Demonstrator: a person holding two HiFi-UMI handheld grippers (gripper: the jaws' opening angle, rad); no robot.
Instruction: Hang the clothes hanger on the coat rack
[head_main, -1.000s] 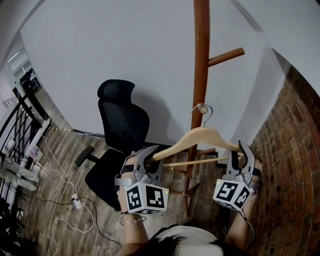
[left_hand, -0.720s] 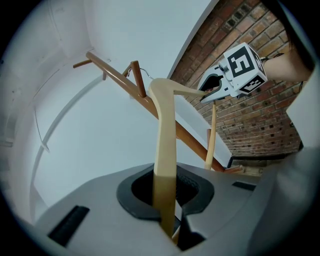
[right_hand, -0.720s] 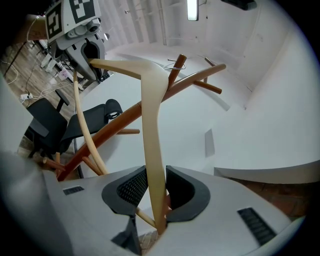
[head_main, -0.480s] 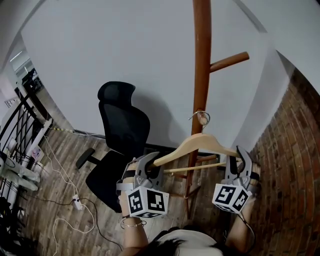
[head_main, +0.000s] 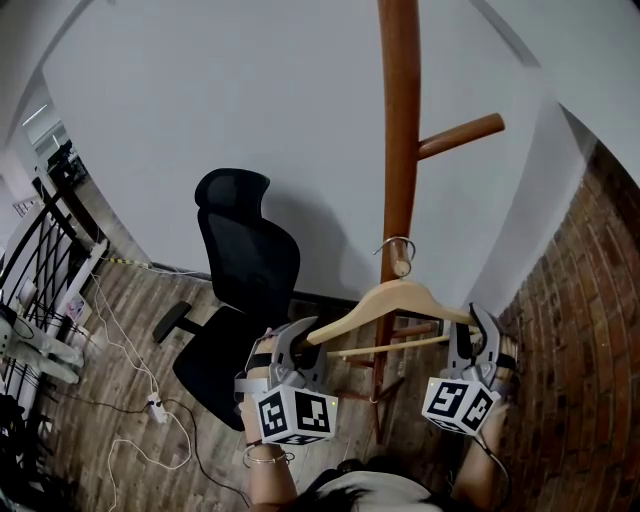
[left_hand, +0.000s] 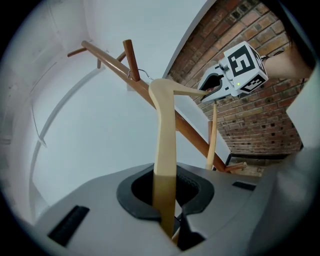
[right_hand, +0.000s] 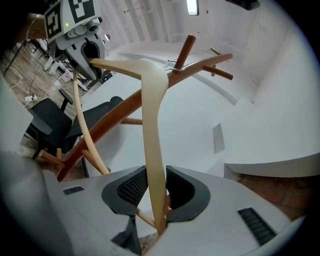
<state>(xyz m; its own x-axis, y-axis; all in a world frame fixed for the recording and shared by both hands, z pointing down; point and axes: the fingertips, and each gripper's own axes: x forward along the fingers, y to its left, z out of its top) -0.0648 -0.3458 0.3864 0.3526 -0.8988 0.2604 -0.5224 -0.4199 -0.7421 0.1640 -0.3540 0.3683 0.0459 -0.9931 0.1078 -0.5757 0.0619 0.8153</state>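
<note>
A pale wooden clothes hanger (head_main: 400, 295) is held level in front of the brown coat rack pole (head_main: 398, 150). Its metal hook (head_main: 395, 245) loops around a short peg (head_main: 401, 266) on the pole; whether it rests on the peg I cannot tell. My left gripper (head_main: 300, 335) is shut on the hanger's left arm (left_hand: 162, 125), which runs up between its jaws (left_hand: 167, 200). On the other side, my right gripper (head_main: 472, 325) is shut on the right arm's end (right_hand: 150, 125), where the lower bar joins it. Each gripper view shows the other gripper at the hanger's far end.
A longer peg (head_main: 460, 135) sticks out higher on the pole. A black office chair (head_main: 245, 270) stands to the rack's left. A brick wall (head_main: 580, 350) is close on the right. Cables and a power strip (head_main: 152, 405) lie on the wood floor, with a railing (head_main: 40, 250) at far left.
Both grippers and the hanger have sunk a little. The hook has come down around the short peg. Both grips are unchanged.
</note>
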